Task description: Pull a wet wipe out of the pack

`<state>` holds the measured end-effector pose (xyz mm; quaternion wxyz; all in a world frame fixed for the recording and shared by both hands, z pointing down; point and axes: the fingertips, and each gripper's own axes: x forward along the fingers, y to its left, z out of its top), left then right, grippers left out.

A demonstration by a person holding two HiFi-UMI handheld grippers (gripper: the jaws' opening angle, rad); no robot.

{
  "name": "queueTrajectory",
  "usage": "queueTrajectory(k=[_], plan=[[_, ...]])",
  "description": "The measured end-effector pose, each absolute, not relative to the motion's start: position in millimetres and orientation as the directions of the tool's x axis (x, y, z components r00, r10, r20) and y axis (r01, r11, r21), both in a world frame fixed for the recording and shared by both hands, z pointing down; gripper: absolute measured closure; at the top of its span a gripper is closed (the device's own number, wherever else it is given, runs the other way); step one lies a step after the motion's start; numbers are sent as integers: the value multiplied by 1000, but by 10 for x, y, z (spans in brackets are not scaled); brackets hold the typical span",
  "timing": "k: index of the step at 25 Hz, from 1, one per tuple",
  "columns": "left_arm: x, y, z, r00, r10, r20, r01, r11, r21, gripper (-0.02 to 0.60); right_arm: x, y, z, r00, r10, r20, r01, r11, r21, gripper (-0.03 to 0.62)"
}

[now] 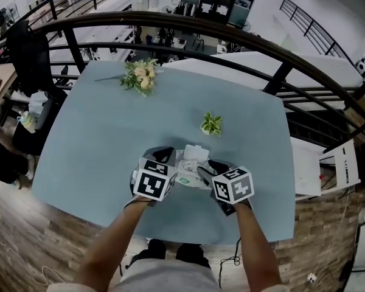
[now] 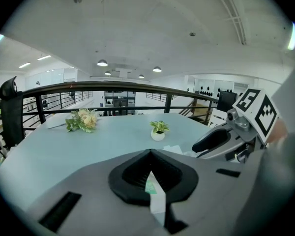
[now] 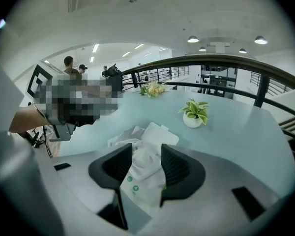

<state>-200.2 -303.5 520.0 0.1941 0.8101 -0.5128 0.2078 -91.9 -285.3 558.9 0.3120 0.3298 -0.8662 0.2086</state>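
Observation:
A white wet wipe pack (image 1: 187,168) with green print lies on the blue table (image 1: 109,139) near its front edge, its lid flap (image 1: 196,152) folded up. My left gripper (image 1: 169,162) is shut on the pack's left edge; a thin strip of the pack (image 2: 156,194) shows between its closed jaws (image 2: 150,154). My right gripper (image 3: 146,163) hovers over the pack (image 3: 133,185) from the right, jaws apart. A crumpled white wipe (image 3: 137,140) sticks up from the opening between and just beyond its fingers (image 3: 173,167). The raised flap (image 3: 160,132) lies behind the wipe.
A small potted plant (image 1: 211,124) stands a little beyond the pack. A bunch of flowers (image 1: 141,76) lies at the table's far left. A dark railing (image 1: 243,41) curves round the far side. Wooden floor lies below the near edge.

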Motion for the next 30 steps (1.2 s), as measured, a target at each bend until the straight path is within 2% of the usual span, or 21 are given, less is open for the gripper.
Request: queueTrajectory(k=[18, 30], plan=[[-2060, -2987, 5345, 305, -765, 567, -949, -297, 111, 584, -1078, -2859, 5859, -632, -218, 744, -540, 812, -220, 410], [-2228, -2948, 5388, 243, -783, 573, -970, -208, 127, 584, -1115, -2866, 5940, -659, -115, 743, -482, 823, -300, 482]])
